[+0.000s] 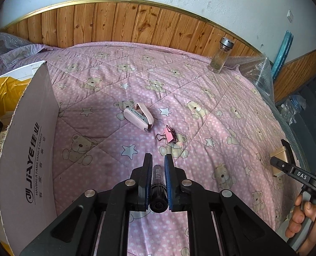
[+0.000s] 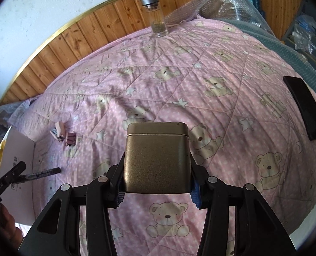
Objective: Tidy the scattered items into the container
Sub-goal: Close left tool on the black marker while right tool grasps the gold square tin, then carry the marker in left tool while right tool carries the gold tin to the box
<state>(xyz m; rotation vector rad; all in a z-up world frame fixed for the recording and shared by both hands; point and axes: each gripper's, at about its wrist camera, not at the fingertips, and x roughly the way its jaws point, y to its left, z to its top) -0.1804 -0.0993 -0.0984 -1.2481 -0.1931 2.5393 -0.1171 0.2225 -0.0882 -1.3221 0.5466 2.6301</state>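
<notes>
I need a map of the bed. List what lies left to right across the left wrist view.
Cardboard box → pink stapler → marker in the left gripper → pink binder clip → glass jar → gold tin in the right gripper.

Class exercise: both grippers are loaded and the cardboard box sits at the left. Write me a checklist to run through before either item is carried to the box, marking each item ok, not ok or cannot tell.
1. Left gripper shut on the black marker: ok, held between both pads.
2. Right gripper shut on the gold tin: ok, clamped at both sides.
3. Tin lid seated: ok, no gap shows along the seam.
4. Cardboard box open at the top: ok, flap stands up.
5. Free room inside the box: cannot tell, mostly hidden.
6. Items left on the quilt: not ok, the pink stapler and the pink binder clip remain.
</notes>
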